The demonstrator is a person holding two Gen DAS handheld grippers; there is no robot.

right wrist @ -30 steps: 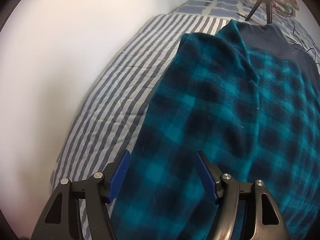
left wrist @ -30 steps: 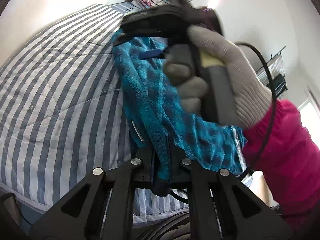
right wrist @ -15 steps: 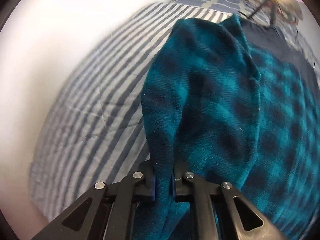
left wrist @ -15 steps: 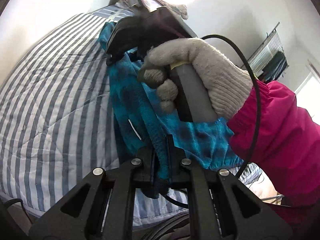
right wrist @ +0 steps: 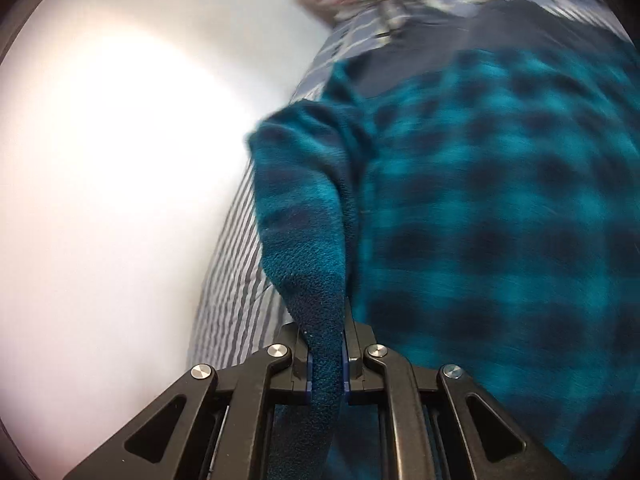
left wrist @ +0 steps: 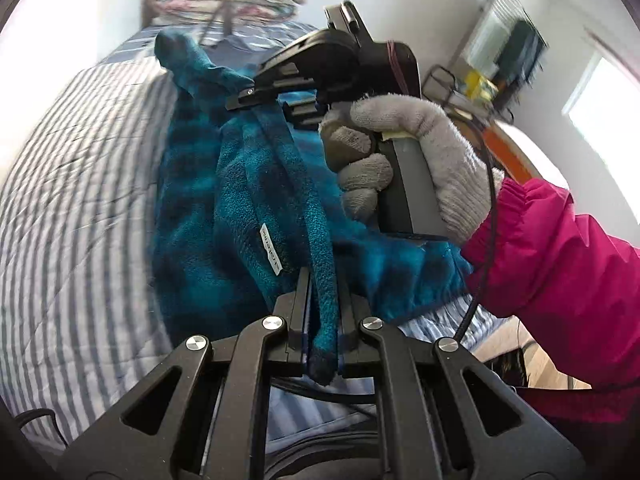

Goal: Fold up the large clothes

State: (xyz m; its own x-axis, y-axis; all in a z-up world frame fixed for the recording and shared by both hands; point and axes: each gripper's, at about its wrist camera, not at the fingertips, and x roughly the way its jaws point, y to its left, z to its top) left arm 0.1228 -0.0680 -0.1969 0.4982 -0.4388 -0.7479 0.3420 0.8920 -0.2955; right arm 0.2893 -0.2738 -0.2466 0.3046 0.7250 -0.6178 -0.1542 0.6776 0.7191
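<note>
Bare striped bedding (left wrist: 80, 208) at the frame's left lies open; the fleece garment (left wrist: 240, 208) and gloved hand (left wrist: 420, 160) crowd centre and right.

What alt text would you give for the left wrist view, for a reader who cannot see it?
The left claw is shut on an edge of a teal plaid fleece garment above a striped bed. Beyond, a gloved hand holds the right claw, also gripping the fleece.
</note>
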